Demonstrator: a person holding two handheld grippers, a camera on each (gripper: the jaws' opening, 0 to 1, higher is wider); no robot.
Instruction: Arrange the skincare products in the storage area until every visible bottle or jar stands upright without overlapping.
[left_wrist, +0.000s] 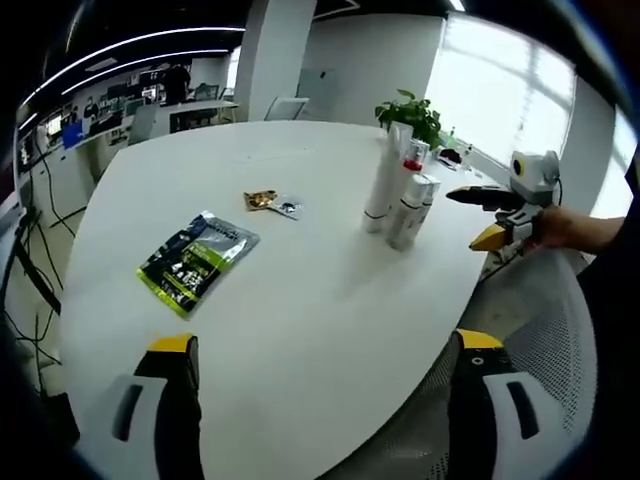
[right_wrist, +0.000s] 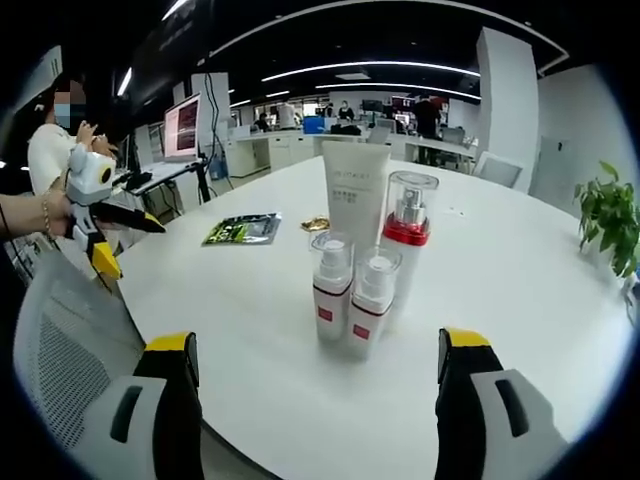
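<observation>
Right gripper view has four skincare items standing upright in a close cluster near the middle of the white round counter (right_wrist: 520, 290): a tall white squeeze tube (right_wrist: 355, 190), a clear-capped pump bottle with a red collar (right_wrist: 408, 225), and two small white spray bottles with red labels (right_wrist: 332, 285) (right_wrist: 368, 300), so the arranging looks done or nearly so, though I cannot tell whether the bottles touch. The right claw (right_wrist: 315, 345) stands wide apart and empty, short of the cluster. The left claw (left_wrist: 325, 345) is likewise wide apart and holds nothing over the near counter, with a green-and-black foil pouch (left_wrist: 197, 260) lying far left.
</observation>
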